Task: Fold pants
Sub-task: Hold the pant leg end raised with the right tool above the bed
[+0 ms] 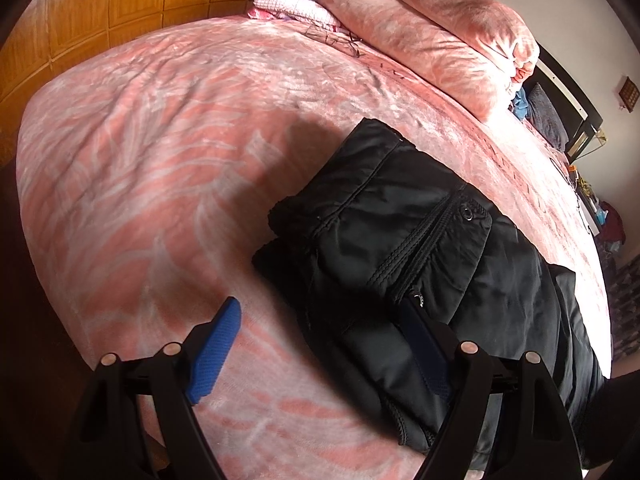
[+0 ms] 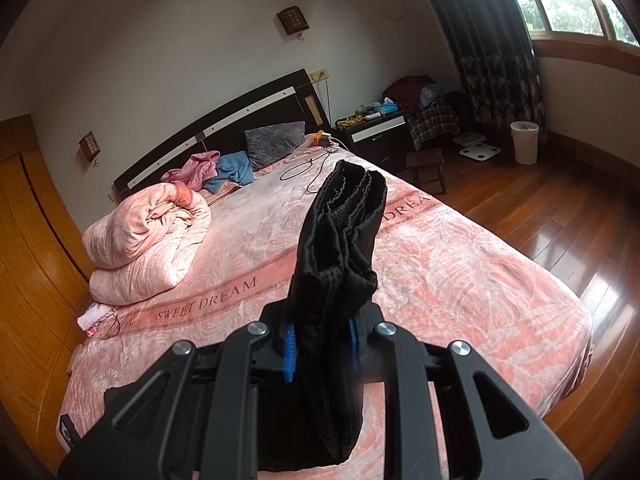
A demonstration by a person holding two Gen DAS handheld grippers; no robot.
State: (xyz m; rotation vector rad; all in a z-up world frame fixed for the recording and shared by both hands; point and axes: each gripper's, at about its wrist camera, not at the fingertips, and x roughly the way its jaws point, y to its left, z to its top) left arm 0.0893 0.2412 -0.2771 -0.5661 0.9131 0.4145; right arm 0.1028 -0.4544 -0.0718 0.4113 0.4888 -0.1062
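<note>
The right gripper (image 2: 320, 342) clamps its fingers on the folded black pants (image 2: 340, 248), lifted above the bed (image 2: 460, 280). The left gripper (image 1: 326, 344) has its fingers spread wide, one finger (image 1: 426, 354) resting on the pants, gripping nothing.

I'm looking at a wide bed under a plushy pink leaf-print blanket (image 2: 460, 280). A rolled pink quilt (image 2: 148, 236), pink and blue clothes (image 2: 218, 168), a grey pillow (image 2: 274, 142) and folded black padded pants (image 1: 420, 248) lie on it.

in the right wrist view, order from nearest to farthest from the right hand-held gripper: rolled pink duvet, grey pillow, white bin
1. rolled pink duvet, left side of the bed
2. grey pillow, against the headboard
3. white bin, far right on the floor beneath the curtain
</note>
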